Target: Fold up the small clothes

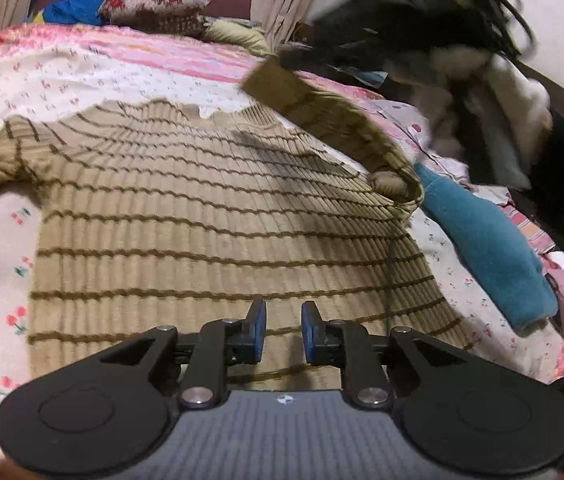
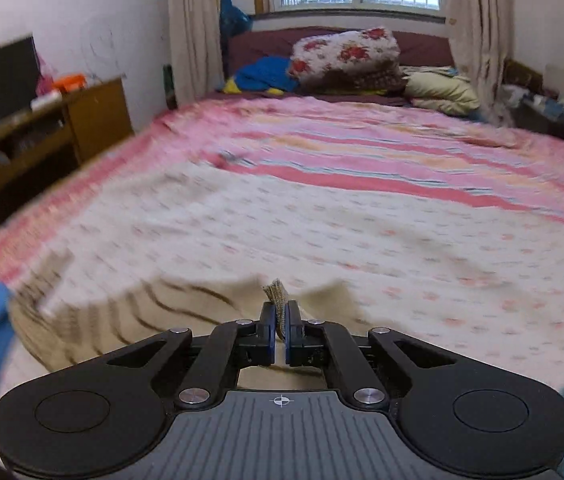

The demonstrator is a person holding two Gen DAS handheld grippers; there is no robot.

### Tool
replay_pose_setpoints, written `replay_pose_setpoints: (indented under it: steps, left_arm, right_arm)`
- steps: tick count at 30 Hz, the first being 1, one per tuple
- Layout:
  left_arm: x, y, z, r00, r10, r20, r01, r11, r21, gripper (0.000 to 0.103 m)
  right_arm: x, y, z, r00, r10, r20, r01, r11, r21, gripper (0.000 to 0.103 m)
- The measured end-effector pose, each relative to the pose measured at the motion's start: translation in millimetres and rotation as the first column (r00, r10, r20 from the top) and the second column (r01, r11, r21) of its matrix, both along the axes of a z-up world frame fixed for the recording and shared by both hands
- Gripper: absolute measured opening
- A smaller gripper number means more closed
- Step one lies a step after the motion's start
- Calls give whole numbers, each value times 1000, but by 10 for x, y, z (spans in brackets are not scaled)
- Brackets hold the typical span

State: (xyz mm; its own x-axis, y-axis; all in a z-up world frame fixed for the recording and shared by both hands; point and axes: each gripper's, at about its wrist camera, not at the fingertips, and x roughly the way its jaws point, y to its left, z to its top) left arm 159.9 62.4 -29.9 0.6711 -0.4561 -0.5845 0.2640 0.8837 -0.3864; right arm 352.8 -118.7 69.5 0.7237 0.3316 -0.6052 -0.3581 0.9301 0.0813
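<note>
A beige ribbed sweater with thin brown stripes lies spread flat on the bed. My left gripper hovers open and empty over its near hem. The sweater's right sleeve is lifted off the bed and stretched up toward the far right. My right gripper is shut on the sleeve's cuff; the blurred sweater body trails below and to its left.
The bed has a pink floral sheet. A teal garment and a pile of dark and white clothes lie at the right. Pillows sit at the headboard. A wooden cabinet stands left of the bed.
</note>
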Motion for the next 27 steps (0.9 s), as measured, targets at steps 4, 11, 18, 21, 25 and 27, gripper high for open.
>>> replay_pose_setpoints:
  steps: [4,11,18,21,25,27]
  left_arm:
    - [-18,96,13,1000,11,11,-11,1000,-14,25]
    - [-24,246,-25,999,43,6,-43,998,-35,26]
    - [-49,281,-40,999,47,9,-46,998,-41,27]
    - [-52,254,-43,999,49,6,-49,998,-41,28]
    - [-35,225,-67,999,52,1,-52,998,-39,31]
    - [-28,206,-92,999,51,-6,-51,998,-36,32]
  right_arm:
    - [-5,352,-135,999,35,-8,-35,997,76,3]
    - [-103,697,-466,977,166,-134,-146,979,145,21]
    - [-481,263,-250,992,125,-14,-124,990,63,26]
    - [-635,-81,-200,996,59,61,-56,997,-61,29]
    - [-694,-475,-228,994,-19,103,36,986,-165,36]
    - [-650,-569,-332,997,-26,78,41,979,-197,36]
